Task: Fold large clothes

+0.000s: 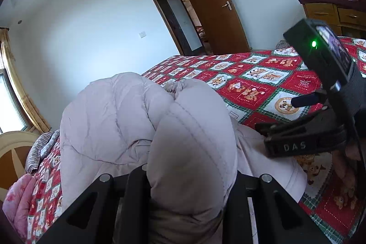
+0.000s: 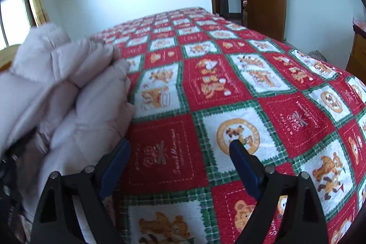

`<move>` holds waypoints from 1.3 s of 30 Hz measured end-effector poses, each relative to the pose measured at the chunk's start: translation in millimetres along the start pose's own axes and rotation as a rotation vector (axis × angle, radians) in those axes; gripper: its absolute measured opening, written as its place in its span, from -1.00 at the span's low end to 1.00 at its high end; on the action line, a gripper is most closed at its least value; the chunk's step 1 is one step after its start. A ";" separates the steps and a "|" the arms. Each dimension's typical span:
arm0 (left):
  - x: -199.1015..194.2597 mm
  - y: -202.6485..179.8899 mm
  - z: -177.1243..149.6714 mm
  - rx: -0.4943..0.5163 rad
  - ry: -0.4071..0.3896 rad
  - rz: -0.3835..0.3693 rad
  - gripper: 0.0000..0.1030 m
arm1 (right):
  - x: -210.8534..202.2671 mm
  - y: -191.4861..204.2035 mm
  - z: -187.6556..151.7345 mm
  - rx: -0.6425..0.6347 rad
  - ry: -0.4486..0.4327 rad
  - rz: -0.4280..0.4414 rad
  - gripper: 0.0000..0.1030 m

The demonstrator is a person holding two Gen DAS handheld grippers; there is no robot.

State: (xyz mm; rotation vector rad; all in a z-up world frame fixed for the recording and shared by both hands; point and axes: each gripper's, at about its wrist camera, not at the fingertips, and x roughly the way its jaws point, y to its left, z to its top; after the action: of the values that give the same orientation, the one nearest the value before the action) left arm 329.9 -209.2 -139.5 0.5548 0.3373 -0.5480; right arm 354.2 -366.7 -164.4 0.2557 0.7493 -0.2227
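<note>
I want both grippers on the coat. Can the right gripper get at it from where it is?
Probably yes: the right gripper is open over bare bedspread, with the puffy coat just beside it, nothing between.

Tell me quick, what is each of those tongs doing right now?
Left tongs: closed on a fold of the pale puffy coat.
Right tongs: open, holding nothing, over the red patchwork bedspread.
</note>
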 end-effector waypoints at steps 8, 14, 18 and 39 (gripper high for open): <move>-6.3 -1.7 1.9 -0.019 0.004 0.016 -0.46 | 15.4 -2.1 -8.1 -0.016 0.056 -0.062 0.76; -11.5 1.3 7.4 -0.055 0.011 0.023 -0.38 | 22.5 -1.7 -9.8 -0.044 0.074 -0.122 0.87; -18.3 1.2 15.9 -0.061 0.019 0.051 -0.25 | 25.5 -3.8 -10.3 -0.043 0.080 -0.157 0.91; -57.0 207.6 -26.3 -0.460 -0.054 0.479 0.83 | 28.9 -5.3 -12.3 -0.041 0.080 -0.152 1.00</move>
State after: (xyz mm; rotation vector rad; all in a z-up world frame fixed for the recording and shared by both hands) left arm 398.8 -23.3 -51.7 0.1611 0.2557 -0.0147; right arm 365.3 -371.1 -193.8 0.1695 0.8529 -0.3427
